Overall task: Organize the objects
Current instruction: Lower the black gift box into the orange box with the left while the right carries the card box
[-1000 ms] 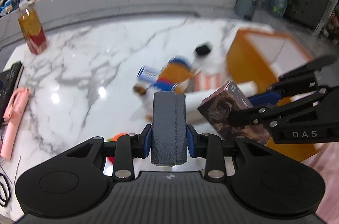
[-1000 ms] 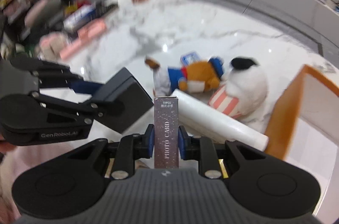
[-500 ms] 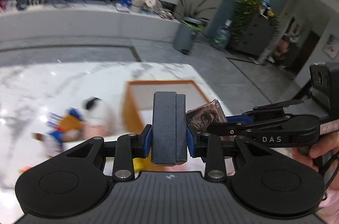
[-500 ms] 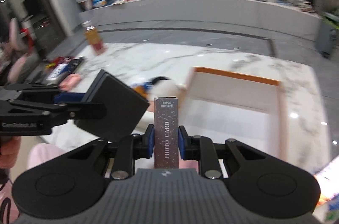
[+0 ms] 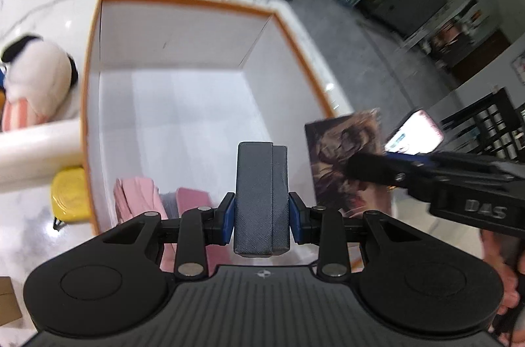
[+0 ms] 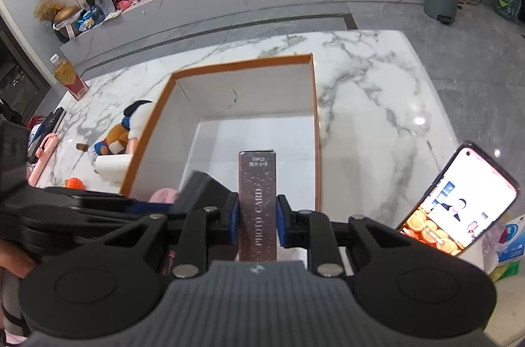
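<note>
1. Both hand-held grippers have swung from the toy-strewn counter (image 6: 377, 84) to above the orange-rimmed box (image 6: 315, 104).
2. Left hand-held gripper (image 5: 262, 199) is clamped on a grey case (image 5: 261, 183); right hand-held gripper (image 6: 257, 212) pinches the photo card box (image 6: 257, 202).
3. Dropping both in looks next.

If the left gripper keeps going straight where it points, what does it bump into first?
Probably the white floor of the orange-rimmed box. The left gripper, shut on a grey case, points down into it, past the pink things at the near end. Depth is hard to judge.
</note>
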Demonstrator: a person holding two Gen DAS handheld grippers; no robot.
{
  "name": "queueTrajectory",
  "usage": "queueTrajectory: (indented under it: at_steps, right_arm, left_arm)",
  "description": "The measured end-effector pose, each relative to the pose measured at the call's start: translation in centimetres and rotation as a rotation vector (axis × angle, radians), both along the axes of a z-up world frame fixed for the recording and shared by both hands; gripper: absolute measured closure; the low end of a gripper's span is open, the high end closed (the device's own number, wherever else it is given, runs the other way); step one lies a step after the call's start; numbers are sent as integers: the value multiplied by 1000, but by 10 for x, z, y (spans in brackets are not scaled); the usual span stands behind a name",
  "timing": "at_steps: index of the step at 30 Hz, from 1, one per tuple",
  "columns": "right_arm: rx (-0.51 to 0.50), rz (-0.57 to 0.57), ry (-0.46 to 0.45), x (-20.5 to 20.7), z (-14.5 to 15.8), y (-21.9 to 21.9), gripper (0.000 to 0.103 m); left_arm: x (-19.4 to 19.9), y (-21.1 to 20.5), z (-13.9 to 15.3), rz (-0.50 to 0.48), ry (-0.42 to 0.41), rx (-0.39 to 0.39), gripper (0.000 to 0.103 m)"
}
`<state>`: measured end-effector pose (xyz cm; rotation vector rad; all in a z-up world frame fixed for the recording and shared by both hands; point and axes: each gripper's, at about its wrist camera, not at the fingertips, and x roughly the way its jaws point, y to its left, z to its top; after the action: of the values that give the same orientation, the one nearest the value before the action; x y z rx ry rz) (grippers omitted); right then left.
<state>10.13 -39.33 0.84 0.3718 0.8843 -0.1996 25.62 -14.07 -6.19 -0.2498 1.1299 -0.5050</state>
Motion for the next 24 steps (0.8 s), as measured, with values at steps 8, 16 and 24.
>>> queueTrajectory:
  at_steps: [8,16,24]
  right_arm:
    - [44,30,12,14,-24,-5,79]
    - [119,37,17,23,-41,3,79]
    - [134,38,83,38,-44,15,79]
  left_arm:
    - [5,-20,-22,-5,57,75,65]
    - [-9,-24,-14,2,1,203,65]
    - [-17,-14,-12,47,-3,198,65]
